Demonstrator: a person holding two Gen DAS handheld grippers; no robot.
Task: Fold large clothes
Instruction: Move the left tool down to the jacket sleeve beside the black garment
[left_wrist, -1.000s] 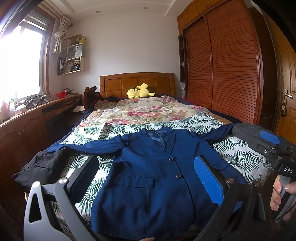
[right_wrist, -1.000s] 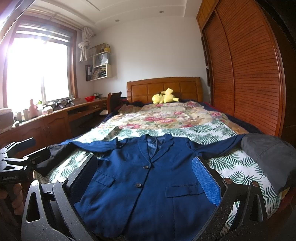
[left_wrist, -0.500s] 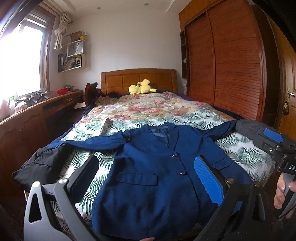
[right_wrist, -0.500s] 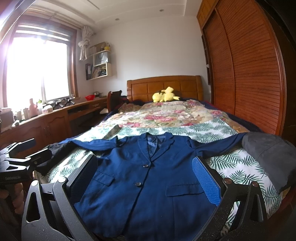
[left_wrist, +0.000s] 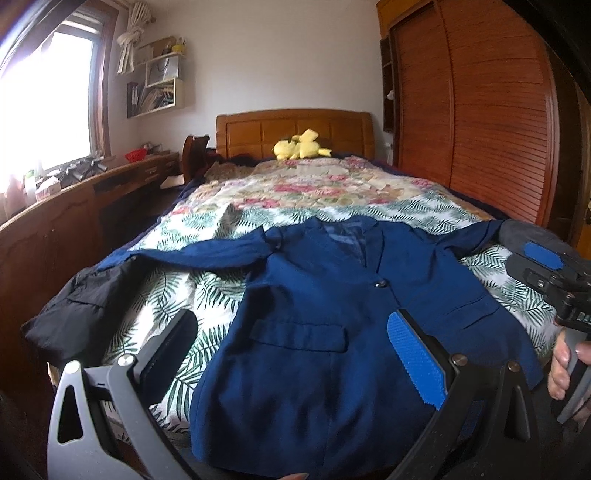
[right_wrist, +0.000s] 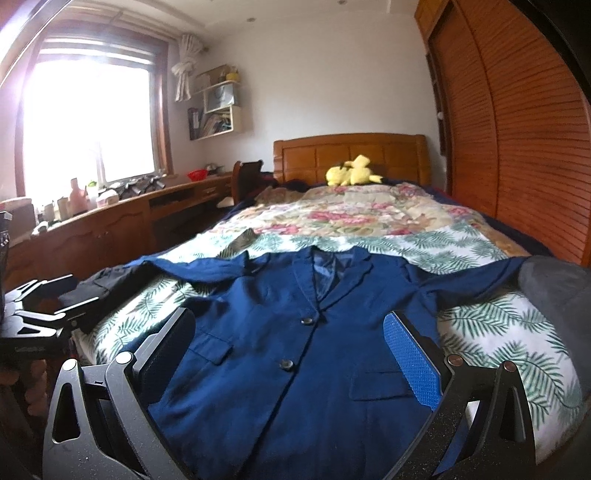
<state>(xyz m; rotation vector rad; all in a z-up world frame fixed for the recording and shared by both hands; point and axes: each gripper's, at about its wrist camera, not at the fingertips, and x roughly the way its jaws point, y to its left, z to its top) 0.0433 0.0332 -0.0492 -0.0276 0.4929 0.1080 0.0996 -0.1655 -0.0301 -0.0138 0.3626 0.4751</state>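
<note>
A navy blue blazer (left_wrist: 314, 332) lies flat and face up on the bed, buttoned, with both sleeves spread out to the sides; it also shows in the right wrist view (right_wrist: 295, 350). My left gripper (left_wrist: 291, 350) is open and empty, held above the blazer's lower left part near the pocket. My right gripper (right_wrist: 288, 350) is open and empty, above the blazer's lower front by the buttons. The right gripper also shows at the right edge of the left wrist view (left_wrist: 554, 280), and the left gripper at the left edge of the right wrist view (right_wrist: 40, 317).
The bed has a palm-leaf sheet (left_wrist: 166, 295) and a floral quilt (right_wrist: 351, 218), with a yellow plush toy (left_wrist: 301, 146) by the headboard. A black garment (left_wrist: 74, 306) lies at the bed's left edge, a grey one (right_wrist: 554, 295) at the right. A wooden desk (right_wrist: 110, 229) runs along the left, a wardrobe (left_wrist: 480, 110) along the right.
Both grippers have moved forward and a little lower toward the blazer, which now looks larger. The jaws stay open.
</note>
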